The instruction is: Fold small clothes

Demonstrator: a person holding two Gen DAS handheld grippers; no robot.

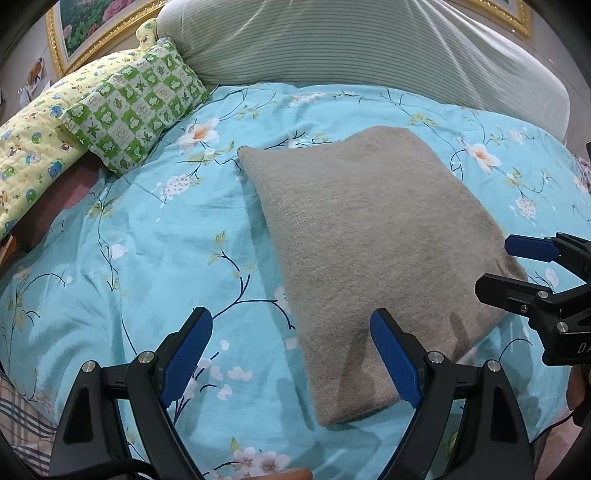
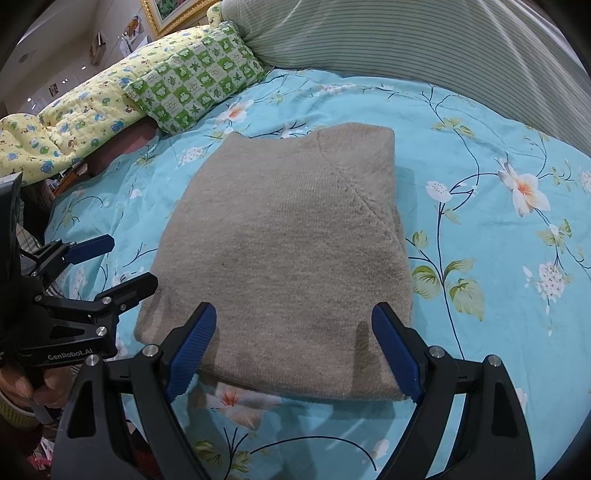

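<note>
A grey-beige knitted garment (image 1: 373, 251) lies folded into a rectangle on the blue floral bedspread (image 1: 147, 240); it also shows in the right wrist view (image 2: 291, 251). My left gripper (image 1: 291, 354) is open and empty, hovering over the garment's near left corner. My right gripper (image 2: 293, 350) is open and empty, just above the garment's near edge. The right gripper shows at the right edge of the left wrist view (image 1: 498, 266), open. The left gripper shows at the left of the right wrist view (image 2: 125, 262), open.
A green checked pillow (image 1: 136, 107) and a yellow cartoon quilt (image 1: 33, 147) lie at the far left. A large striped grey-green cushion (image 1: 332, 44) stands behind the bedspread. A gold-framed flower picture (image 1: 92, 22) hangs behind.
</note>
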